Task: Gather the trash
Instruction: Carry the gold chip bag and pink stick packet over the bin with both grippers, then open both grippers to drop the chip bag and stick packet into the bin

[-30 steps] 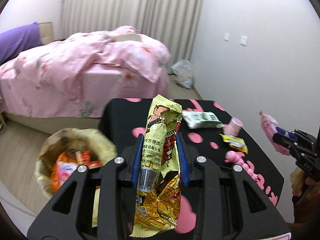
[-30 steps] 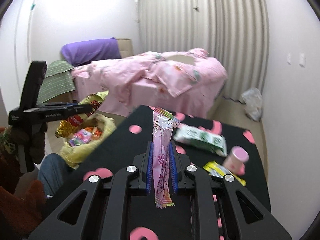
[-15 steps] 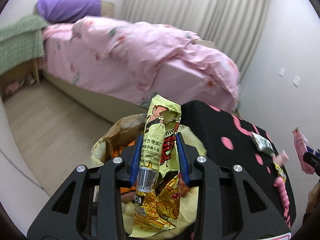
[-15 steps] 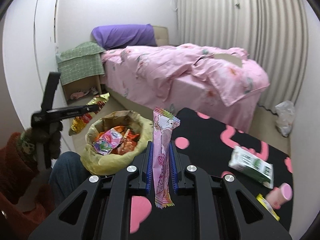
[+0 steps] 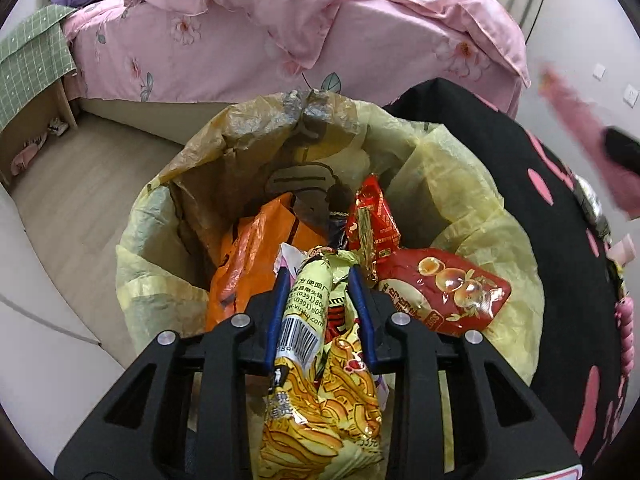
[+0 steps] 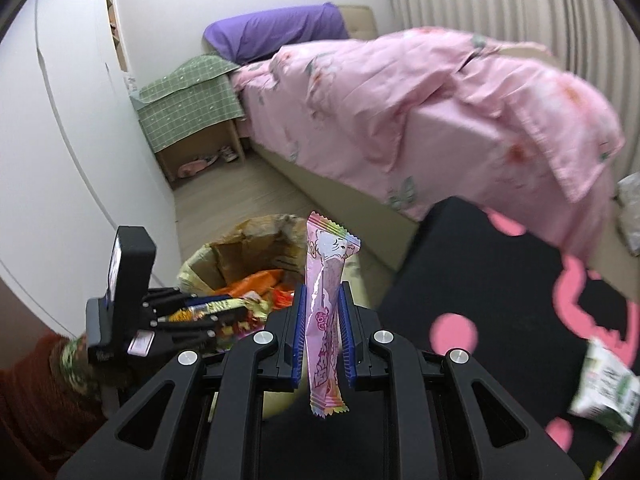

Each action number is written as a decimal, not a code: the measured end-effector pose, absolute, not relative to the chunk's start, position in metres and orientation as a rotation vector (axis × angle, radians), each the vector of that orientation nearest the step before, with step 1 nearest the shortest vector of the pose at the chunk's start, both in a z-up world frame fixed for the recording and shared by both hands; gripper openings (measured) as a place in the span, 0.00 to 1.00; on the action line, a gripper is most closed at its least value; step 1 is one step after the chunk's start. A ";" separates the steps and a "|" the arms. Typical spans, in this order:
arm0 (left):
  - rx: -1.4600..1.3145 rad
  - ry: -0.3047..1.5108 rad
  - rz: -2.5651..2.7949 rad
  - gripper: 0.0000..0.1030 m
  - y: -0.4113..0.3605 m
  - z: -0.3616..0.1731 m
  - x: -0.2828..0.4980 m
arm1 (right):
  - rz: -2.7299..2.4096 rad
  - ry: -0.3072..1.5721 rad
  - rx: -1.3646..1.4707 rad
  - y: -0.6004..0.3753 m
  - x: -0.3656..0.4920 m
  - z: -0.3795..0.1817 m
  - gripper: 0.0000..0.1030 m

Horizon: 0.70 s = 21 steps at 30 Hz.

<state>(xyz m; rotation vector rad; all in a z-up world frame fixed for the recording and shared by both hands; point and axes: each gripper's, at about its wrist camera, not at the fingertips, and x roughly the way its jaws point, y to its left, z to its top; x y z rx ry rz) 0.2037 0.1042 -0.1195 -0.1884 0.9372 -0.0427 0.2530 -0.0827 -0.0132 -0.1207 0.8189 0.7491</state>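
Observation:
My left gripper [image 5: 320, 276] is shut on a yellow snack wrapper [image 5: 316, 360] and hangs right over the open yellow trash bag [image 5: 472, 200], which holds orange and red wrappers [image 5: 436, 292]. My right gripper [image 6: 323, 296] is shut on a long pink candy wrapper [image 6: 326, 312], held upright beside the black table, with the trash bag [image 6: 240, 248] below and to its left. The left gripper [image 6: 200, 316] with its yellow wrapper shows over the bag in the right wrist view. The pink wrapper [image 5: 588, 136] shows blurred at the right of the left wrist view.
A black table with pink spots [image 6: 500, 304] stands right of the bag, with a green-white packet [image 6: 604, 388] and small trash [image 5: 592, 208] on it. A pink-covered bed [image 6: 420, 100] lies behind. A green-draped nightstand [image 6: 192, 100] stands by the wall.
My left gripper has swung from the table over to the trash bag and dropped low above it, still holding the yellow wrapper. My right gripper has moved left toward the bag with the pink wrapper.

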 end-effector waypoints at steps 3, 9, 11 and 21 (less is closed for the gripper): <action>-0.262 0.882 -0.059 0.29 0.117 -0.106 0.193 | 0.777 0.843 -0.130 -0.062 0.262 -0.026 0.16; -0.433 0.773 -0.092 0.55 0.147 -0.074 0.183 | 0.808 0.884 -0.091 -0.034 0.276 -0.043 0.17; -0.462 0.728 -0.069 0.62 0.156 -0.062 0.178 | 0.839 0.910 -0.088 -0.028 0.278 -0.048 0.30; -0.449 0.650 0.040 0.77 0.171 -0.037 0.162 | 0.765 0.860 -0.073 -0.070 0.259 -0.036 0.44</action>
